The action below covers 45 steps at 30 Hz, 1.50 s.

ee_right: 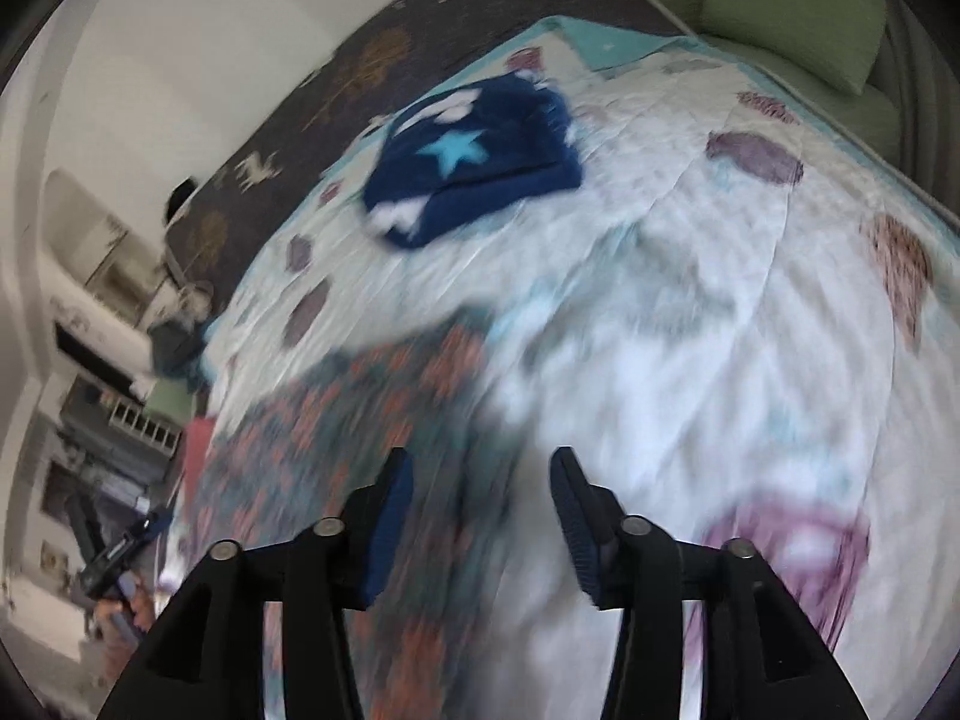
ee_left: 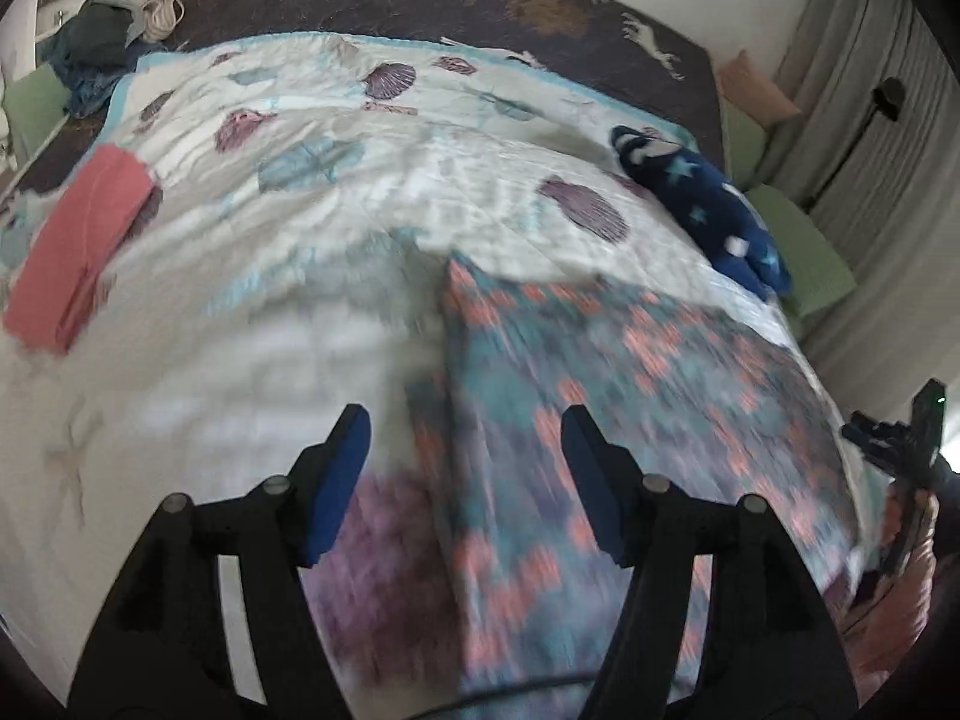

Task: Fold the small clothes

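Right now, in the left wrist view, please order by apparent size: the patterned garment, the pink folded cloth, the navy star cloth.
1. patterned garment, largest, though nearest the camera
2. pink folded cloth
3. navy star cloth, similar to pink; unsure

Both wrist cameras look steeply down at the bed (ee_left: 300, 312) from near; both see the patterned cloth (ee_left: 600, 420) and blue garment (ee_right: 474, 162).

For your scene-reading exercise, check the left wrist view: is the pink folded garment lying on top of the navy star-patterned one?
No: the pink folded garment lies at the quilt's left edge, while the navy star-patterned one sits far across at its right edge.
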Motion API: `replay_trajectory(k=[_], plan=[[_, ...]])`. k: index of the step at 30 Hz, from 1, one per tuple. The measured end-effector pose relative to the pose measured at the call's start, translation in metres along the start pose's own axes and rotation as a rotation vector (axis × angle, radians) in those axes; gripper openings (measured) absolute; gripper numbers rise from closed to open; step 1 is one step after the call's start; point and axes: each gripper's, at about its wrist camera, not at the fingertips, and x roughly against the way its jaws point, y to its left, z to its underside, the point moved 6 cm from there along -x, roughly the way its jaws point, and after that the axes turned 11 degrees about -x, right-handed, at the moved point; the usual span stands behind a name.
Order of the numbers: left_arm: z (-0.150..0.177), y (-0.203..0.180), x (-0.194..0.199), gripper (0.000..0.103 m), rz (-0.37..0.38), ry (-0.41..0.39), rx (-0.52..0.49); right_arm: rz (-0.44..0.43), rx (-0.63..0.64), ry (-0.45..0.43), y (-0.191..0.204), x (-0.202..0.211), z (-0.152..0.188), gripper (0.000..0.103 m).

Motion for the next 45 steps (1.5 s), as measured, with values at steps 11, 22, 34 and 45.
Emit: replay_trajectory(k=[11,22,34,45], plan=[[0.073,-0.012,0.004,0.022,-0.025,0.122,-0.022,0.023,-0.008,0.065,-0.001,0.003,0.070,0.057],[0.088,-0.004,0.030,0.004,-0.063,0.078,0.026,0.055,-0.077,0.022,-0.011,0.010,0.077,0.023],[0.097,-0.012,0.033,0.008,-0.105,0.079,-0.020,0.062,-0.090,0.010,-0.013,0.038,0.096,0.043],[0.111,0.007,0.038,0.050,-0.161,-0.006,0.033,0.143,0.018,0.005,-0.013,0.026,0.106,0.032]])
